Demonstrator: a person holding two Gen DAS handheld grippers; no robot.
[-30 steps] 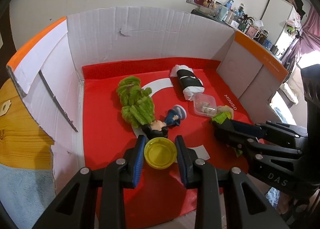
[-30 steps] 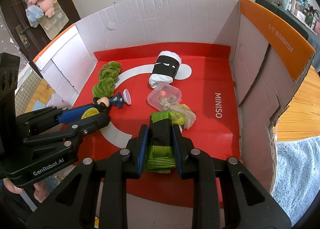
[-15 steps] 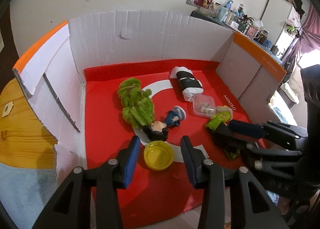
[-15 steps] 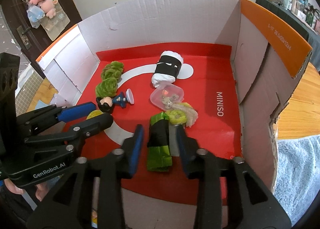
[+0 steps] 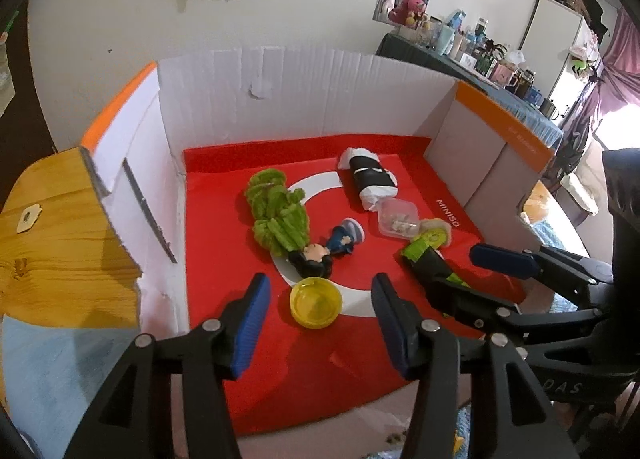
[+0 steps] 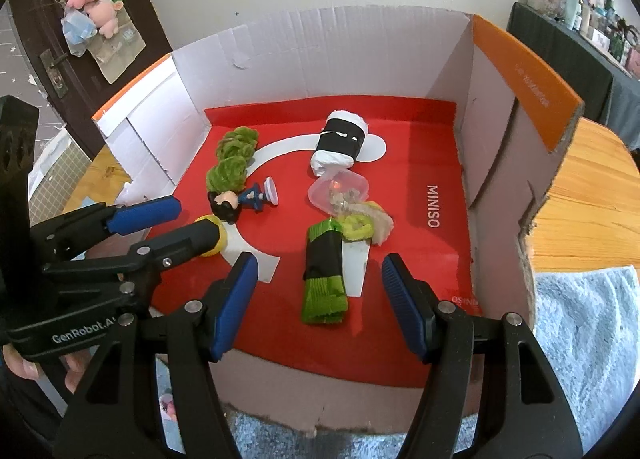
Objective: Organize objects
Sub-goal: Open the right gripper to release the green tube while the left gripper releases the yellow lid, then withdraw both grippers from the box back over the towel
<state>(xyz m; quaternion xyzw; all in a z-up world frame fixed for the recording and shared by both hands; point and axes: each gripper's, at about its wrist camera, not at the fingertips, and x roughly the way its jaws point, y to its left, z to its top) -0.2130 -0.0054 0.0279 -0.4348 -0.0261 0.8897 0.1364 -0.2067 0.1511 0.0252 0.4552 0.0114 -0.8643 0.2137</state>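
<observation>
Letting go on both sides: the left gripper [image 5: 320, 299], which a second ago was clamped on the yellow cup [image 5: 316, 302], is now opening, its pads standing clear of the cup on either side. The cup is sitting on the red mat [image 5: 224, 243] at the near edge of the box [image 5: 320, 99], just in front of the doll [image 5: 320, 255]. To its right, the right gripper [image 6: 316, 291] is also opening; the green-black bundle [image 6: 324, 275] it was pinching a second ago is now lying flat on the mat between the spread jaws, untouched. Neither hand is shifting noticeably.

Reading this as two placements finishing together: both items are down inside the box and released, so each tool is becoming free for a next pick. How many items remain outside the box cannot be told.

Hard to make out, left to right: the left gripper's far finger is covering most of the cup in the right wrist view. The green fuzzy lump [image 5: 276, 215] beside the doll is not identifiable as any particular thing. The clear tub [image 6: 338, 191] is showing small contents too fine to name, and the pale-green tuft [image 6: 364, 225] beside it is tangled. In the left wrist view the right gripper's finger is hiding the bundle's near end. Only fingertips of the person are showing, lower left in the right wrist view.
</observation>
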